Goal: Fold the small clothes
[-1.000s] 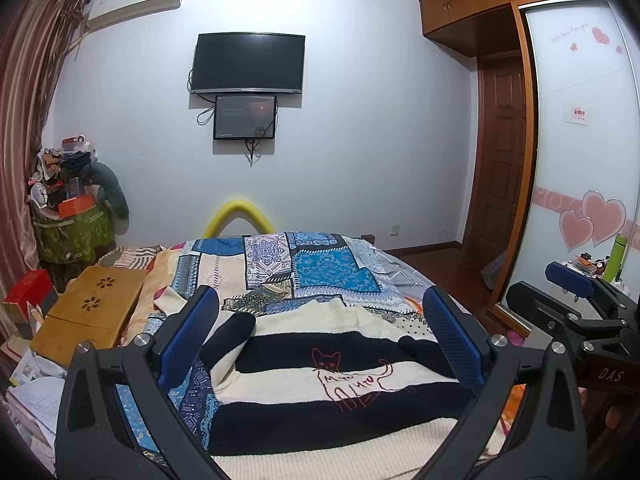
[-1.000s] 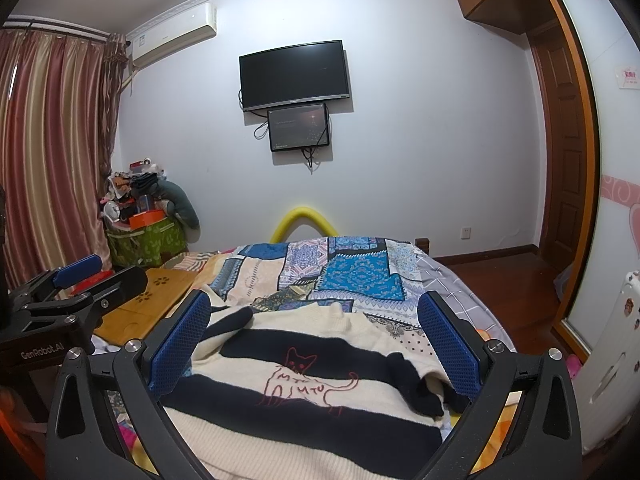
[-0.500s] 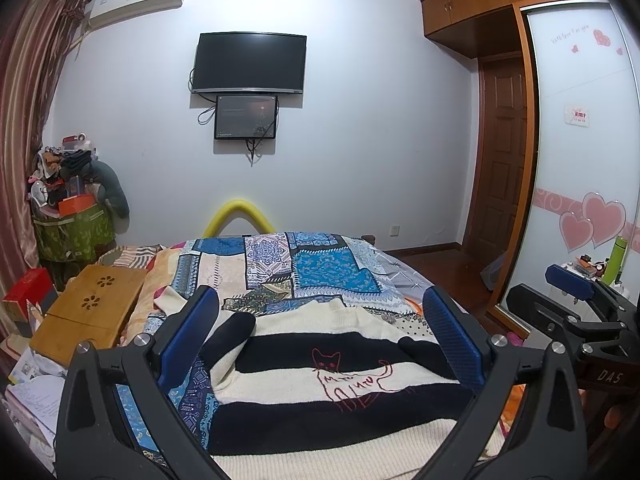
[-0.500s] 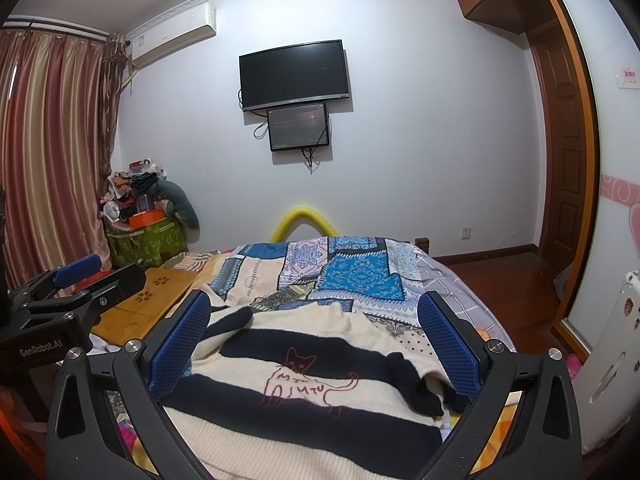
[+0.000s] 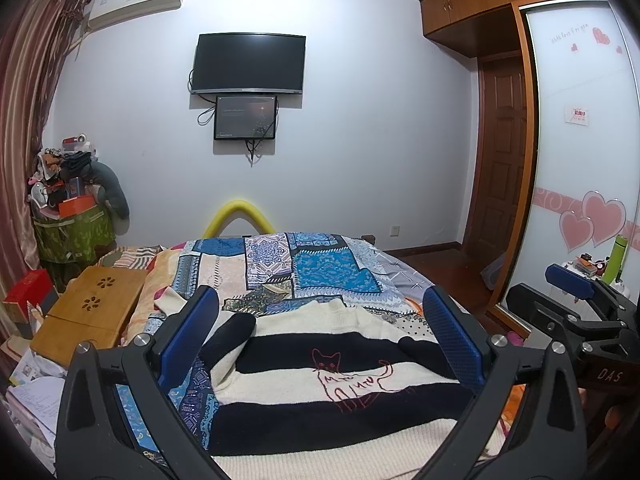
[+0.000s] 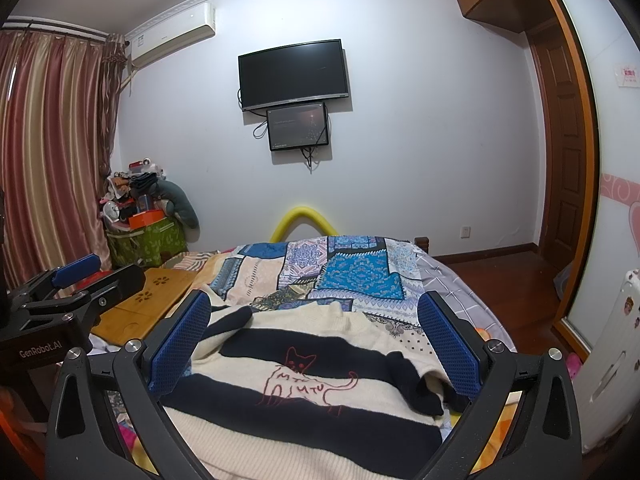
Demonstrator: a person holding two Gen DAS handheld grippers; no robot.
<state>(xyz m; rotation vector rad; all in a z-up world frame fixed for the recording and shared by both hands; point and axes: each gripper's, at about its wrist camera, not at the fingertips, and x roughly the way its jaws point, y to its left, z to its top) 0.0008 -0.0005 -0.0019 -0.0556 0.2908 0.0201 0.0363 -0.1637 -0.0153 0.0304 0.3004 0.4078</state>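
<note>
Hovering spread, empty, left gripper (image 5: 320, 334) and right gripper (image 6: 314, 330) above soft, floppy striped cat sweater (image 5: 340, 392); probably best pinched at hem corners.

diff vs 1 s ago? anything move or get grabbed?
No visible change. Left gripper and right gripper hover open above the striped sweater, which lies flat on the bed as before. Nothing grabbed or released.

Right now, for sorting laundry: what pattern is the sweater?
Cream and black stripes on the sweater, red cat outline; right wrist view.
</note>
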